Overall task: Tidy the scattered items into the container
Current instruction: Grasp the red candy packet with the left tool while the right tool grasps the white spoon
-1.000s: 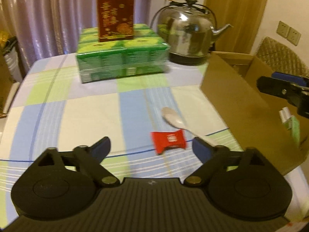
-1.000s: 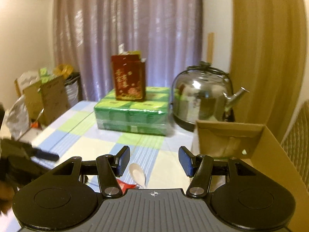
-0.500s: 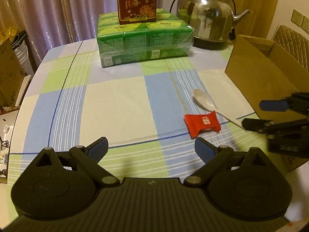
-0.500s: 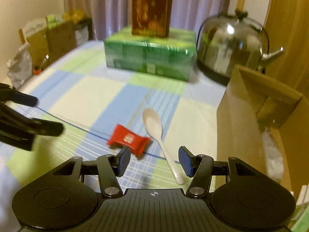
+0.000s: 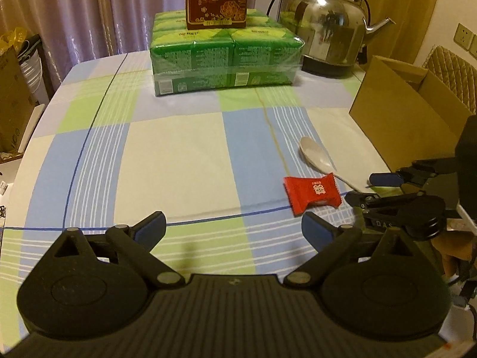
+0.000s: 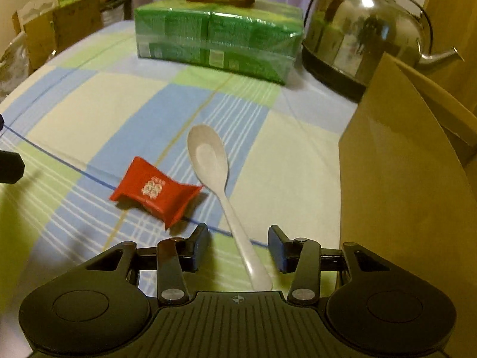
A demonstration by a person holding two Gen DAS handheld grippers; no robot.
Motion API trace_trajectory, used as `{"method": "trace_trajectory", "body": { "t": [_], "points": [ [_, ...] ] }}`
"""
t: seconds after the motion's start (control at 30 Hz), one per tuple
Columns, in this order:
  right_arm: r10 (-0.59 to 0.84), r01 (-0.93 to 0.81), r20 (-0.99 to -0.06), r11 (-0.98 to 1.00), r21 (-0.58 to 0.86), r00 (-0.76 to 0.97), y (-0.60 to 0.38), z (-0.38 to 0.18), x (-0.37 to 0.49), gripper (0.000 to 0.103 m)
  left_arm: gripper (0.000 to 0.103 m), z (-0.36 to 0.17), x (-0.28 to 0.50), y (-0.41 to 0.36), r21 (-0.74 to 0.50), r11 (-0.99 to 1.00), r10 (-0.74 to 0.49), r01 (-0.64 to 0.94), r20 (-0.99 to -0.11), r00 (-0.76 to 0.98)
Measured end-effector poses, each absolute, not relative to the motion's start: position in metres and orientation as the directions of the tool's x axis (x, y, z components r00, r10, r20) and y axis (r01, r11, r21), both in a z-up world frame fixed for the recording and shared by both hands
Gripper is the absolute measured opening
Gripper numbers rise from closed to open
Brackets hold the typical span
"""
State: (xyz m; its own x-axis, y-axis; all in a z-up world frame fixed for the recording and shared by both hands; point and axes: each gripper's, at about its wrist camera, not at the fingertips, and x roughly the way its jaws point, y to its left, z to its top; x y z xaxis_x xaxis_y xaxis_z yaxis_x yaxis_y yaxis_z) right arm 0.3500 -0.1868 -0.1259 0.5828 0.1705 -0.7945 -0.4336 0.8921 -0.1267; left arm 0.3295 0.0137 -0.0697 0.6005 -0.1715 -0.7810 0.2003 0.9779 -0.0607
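Right gripper sat low over the table, jaws apart w/ the white spoon handle lying between them, not yet pinched. Judgement: best to close on the thin handle near its middle, square to it, since it's smooth and could slip or pivot; then lift and carry right to the cardboard box, just beside the spoon.

Left gripper hovered farther back over the table, jaws wide open, holding nothing. Red candy packet lay just left of the spoon, nearly touching the bowl end, so a sloppy closing could nudge it. Box wall stood tall near the right jaw; lift must clear its rim. Kettle and green tissue pack were well behind, not in the way.
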Motion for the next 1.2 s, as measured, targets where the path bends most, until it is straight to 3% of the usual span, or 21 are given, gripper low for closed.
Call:
{"method": "trace_trajectory", "body": {
  "t": [0.07,0.13,0.23,0.73,0.97,1.2],
  "points": [
    [0.175,-0.440,-0.796,0.889,-0.125,0.580,-0.186,-0.127,0.352,0.036,0.095,-0.070,0.331,0.013,-0.067,0.977,-0.177,0.203,-0.782,0.597],
    [0.188,-0.445,-0.805,0.889,-0.103,0.563,-0.185,-0.128,0.353,0.014,0.095,-0.070,0.331,0.012,-0.068,0.976,-0.182,0.209,-0.783,0.595],
    [0.193,-0.456,-0.818,0.885,-0.094,0.542,-0.180,-0.128,0.350,0.006,0.095,-0.070,0.330,0.010,-0.066,0.974,-0.185,0.217,-0.784,0.593],
    [0.361,-0.607,-0.867,0.790,0.088,0.344,-0.162,-0.120,0.299,0.006,0.095,-0.092,0.324,0.005,0.002,0.935,-0.193,0.355,-0.836,0.514],
    [0.296,-0.544,-0.871,0.838,0.040,0.392,-0.175,-0.116,0.296,0.006,0.095,-0.103,0.317,-0.009,-0.006,0.883,-0.267,0.469,-0.829,0.492],
    [0.278,-0.486,-0.871,0.872,0.052,0.406,-0.194,-0.120,0.309,0.006,0.095,-0.108,0.326,-0.034,-0.026,0.879,-0.298,0.476,-0.809,0.506]
  ]
}}
